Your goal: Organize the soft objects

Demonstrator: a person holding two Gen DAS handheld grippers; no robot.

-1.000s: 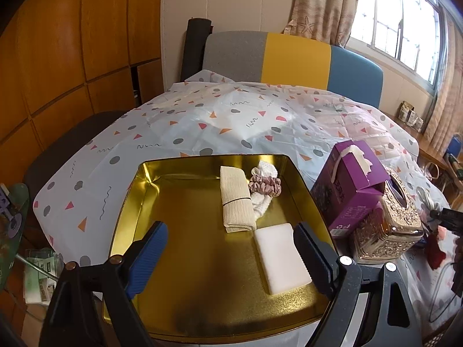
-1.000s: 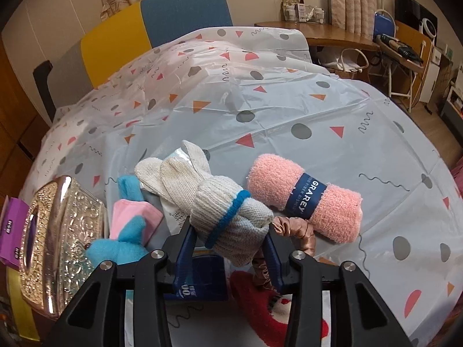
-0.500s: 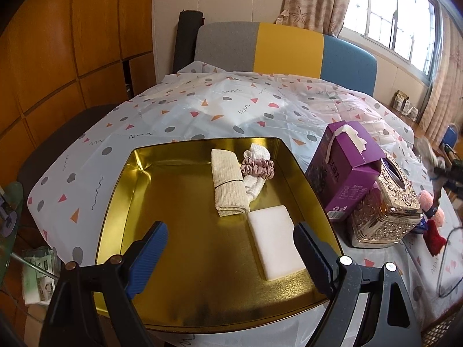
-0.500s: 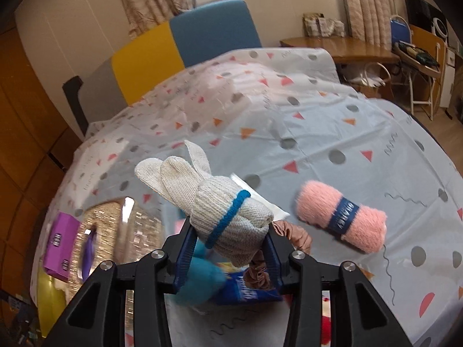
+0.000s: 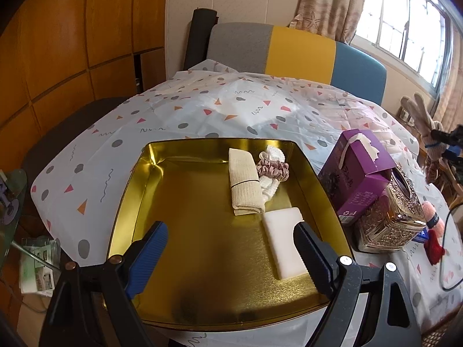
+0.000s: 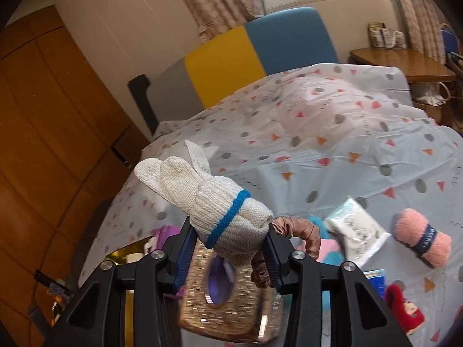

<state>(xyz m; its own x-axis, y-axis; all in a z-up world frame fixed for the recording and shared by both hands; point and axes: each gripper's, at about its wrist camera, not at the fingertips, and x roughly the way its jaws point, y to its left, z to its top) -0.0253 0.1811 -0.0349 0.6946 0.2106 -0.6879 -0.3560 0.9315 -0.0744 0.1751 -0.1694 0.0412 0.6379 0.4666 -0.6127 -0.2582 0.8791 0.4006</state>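
Rolled white knit glove (image 6: 228, 217) with a blue band clamped between the pads of the right gripper (image 6: 227, 256), lifted clear of the patterned tablecloth (image 6: 332, 144) above the ornate gold tissue holder (image 6: 231, 303). Brown scrunchie (image 6: 298, 228) hanging just beside the right pad. Left gripper (image 5: 230, 256) spread wide, holding nothing, over the gold tray (image 5: 202, 260). Only visible from the left wrist: beige folded cloth (image 5: 244, 186), pink scrunchie (image 5: 273, 169) and white pad (image 5: 285, 240) lying in the tray; only from the right: pink yarn roll (image 6: 421, 241)
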